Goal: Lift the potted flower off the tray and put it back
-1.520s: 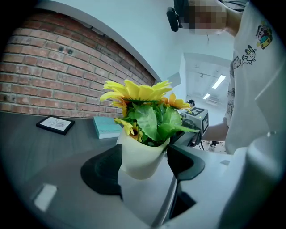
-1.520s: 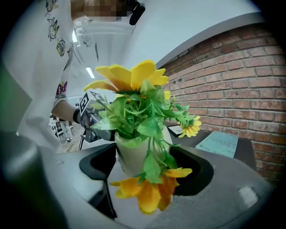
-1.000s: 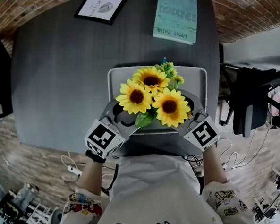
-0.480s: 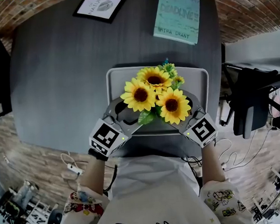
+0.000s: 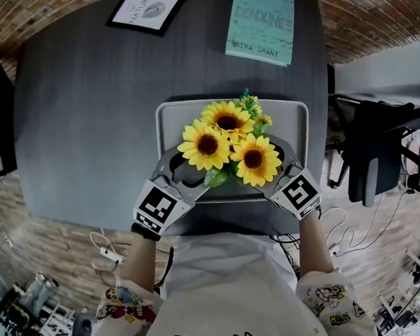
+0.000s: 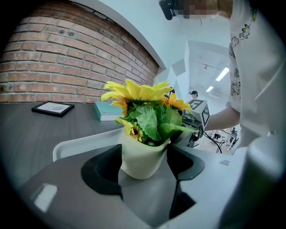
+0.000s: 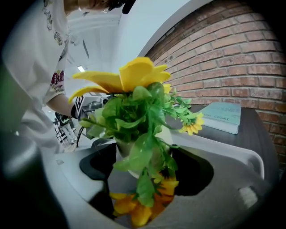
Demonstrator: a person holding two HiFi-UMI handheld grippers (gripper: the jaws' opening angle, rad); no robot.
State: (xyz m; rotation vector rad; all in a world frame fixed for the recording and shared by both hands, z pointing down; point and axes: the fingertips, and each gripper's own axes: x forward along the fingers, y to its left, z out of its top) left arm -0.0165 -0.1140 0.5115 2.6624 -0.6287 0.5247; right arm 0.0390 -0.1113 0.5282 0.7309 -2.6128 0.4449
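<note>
Head view: potted flower (image 5: 226, 145) sits mid-frame, over the near half of a light grey tray (image 5: 166, 120) on a dark grey desk (image 5: 85, 100). Three big yellow sunflower heads with green leaves hide the pot from above. Cannot tell whether the pot base rests on the tray or hangs just above it.

Left gripper (image 5: 184, 174) comes in from lower left, right gripper (image 5: 284, 168) from lower right. Each reaches under the blooms from its own side, and their marker cubes sit near the desk's near edge.

Left gripper view: the fingers (image 6: 105, 167) are spread wide around the cream pot (image 6: 140, 154). The dark pads touch its left and right sides, pinching it. The pot stands upright. The tray rim shows at centre left, behind the pot.

Right gripper view: the fingers (image 7: 100, 163) are also spread wide, with the same pot between them. The left pad is against the pot wall. The right pad is close, but hanging leaves and a drooping yellow bloom cover the contact. It reads as a wide grip on the pot.

Teal book (image 5: 260, 24) lies at the upper right of the desk, well apart from the tray. Framed picture (image 5: 147, 11) is at the upper left. Black chair (image 5: 379, 153) stands off the desk at the right edge of the frame. The person's white printed shirt fills the bottom centre.
</note>
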